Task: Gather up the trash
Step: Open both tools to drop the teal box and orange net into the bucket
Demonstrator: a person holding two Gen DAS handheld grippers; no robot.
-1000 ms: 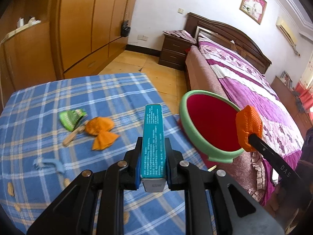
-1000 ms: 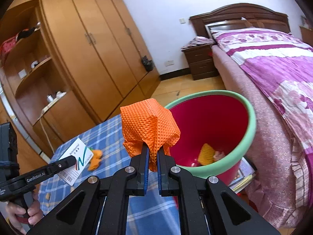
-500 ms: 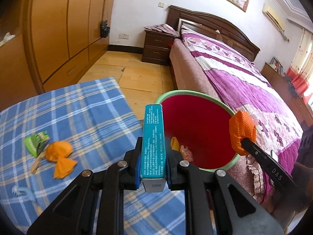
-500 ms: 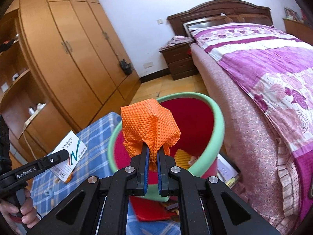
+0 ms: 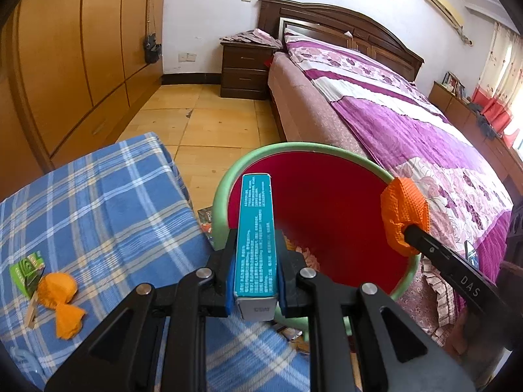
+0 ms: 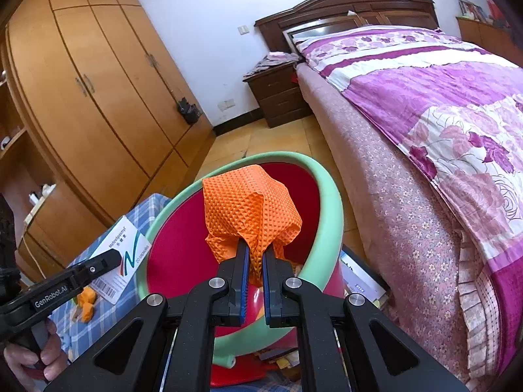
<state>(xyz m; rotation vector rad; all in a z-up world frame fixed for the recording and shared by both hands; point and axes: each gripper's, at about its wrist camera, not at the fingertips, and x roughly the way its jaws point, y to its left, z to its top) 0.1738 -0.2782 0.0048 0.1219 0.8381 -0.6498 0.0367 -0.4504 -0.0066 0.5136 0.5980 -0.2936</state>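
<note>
Box [image 5: 256, 228], cloth [image 6: 250, 209] nearer bin [image 5: 225, 196]

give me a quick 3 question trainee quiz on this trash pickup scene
1. True or false: the left hand-held gripper is shut on a teal box.
2. What does the right hand-held gripper hold? A) orange mesh cloth B) green packet C) bottle
3. Fill in: the red bin has a ____ rim.

Key: 1 true; 2 A; 3 green
</note>
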